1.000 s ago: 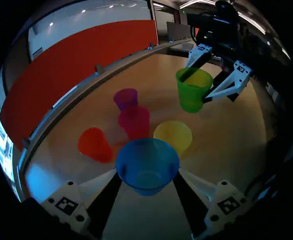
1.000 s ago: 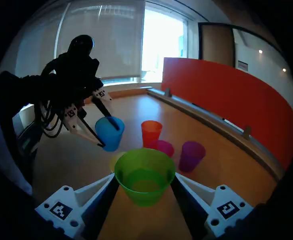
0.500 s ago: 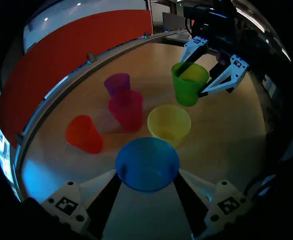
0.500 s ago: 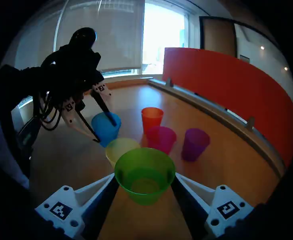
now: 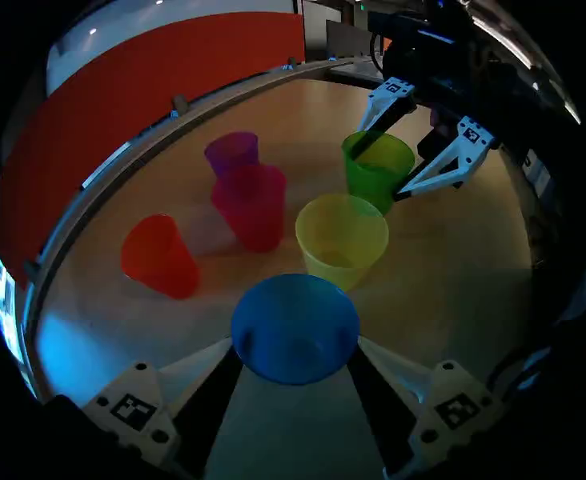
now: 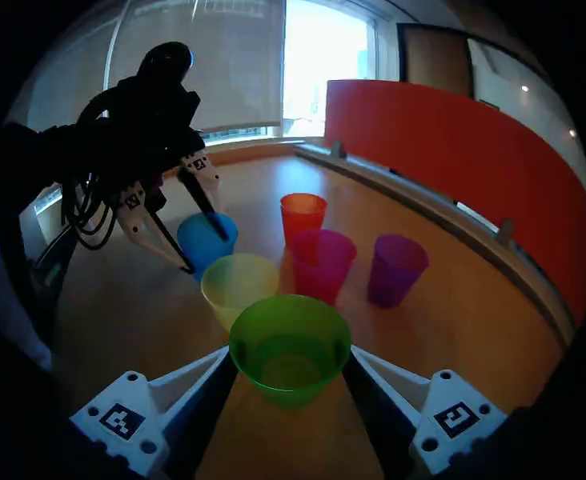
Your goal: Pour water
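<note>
Status: pre-pour, approach phase (judged). L gripper (image 5: 295, 356) is clamped on a translucent blue plastic cup (image 5: 295, 324), with both fingers pressed on its wall just under the rim. The cup is held upright, apparently off the light wooden tabletop (image 5: 461, 264). R gripper (image 6: 290, 364) is clamped the same way on a translucent green plastic cup (image 6: 290, 344), also upright. A liquid line seems visible low in the green cup, but not confirmed. Blue cup contents can't be told.

Four more translucent plastic cups are stood on the table: yellow cup (image 5: 341, 236), magenta cup (image 5: 253, 204), purple cup (image 5: 231, 152), orange-red cup (image 5: 158, 256). Yellow is placed between the two held cups, near both.

No tilt is seen on either held cup, so the pour is judged not started.

Next move, est.: the source rim is to be brought over a receiver mouth. Yellow is likeliest, or the other held cup; which can't be told. A slow wrist roll is then needed so the stream is landed inside. A firm but not crushing squeeze is advised, since thin walls are prob. easily flexed. Clearance to magenta, just beside yellow, is to be watched.
</note>
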Demonstrator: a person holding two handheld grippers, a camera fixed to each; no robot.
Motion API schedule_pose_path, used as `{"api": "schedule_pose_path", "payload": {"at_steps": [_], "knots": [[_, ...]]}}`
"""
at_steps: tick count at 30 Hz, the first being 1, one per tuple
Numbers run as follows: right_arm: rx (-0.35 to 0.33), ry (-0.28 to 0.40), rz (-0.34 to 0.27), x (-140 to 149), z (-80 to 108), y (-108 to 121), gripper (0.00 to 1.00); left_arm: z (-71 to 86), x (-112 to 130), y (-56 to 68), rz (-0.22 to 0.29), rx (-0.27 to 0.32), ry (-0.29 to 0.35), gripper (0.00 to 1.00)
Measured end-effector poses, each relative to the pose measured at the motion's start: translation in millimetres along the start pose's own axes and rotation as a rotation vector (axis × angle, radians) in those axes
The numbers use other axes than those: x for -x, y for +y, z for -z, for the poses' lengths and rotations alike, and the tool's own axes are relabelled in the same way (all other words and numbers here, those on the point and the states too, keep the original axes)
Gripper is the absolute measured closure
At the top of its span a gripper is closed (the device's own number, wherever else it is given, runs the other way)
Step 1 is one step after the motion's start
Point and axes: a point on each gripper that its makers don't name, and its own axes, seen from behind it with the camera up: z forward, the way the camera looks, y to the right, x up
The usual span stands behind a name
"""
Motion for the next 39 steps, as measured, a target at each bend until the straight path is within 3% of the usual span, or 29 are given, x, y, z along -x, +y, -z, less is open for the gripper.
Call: {"api": "schedule_pose_path", "payload": {"at_steps": [32,39], "knots": [[0.007,-0.011,-0.048,20,-12.7,-2,0.1,-8.2,21,-3.1,0.047,0.011,-0.006,0.16],[0.0,-0.021,-0.076,23,-10.5,-4,0.02,-8.7,28,-1.5,0.049,0.016,-0.03,0.16]]}}
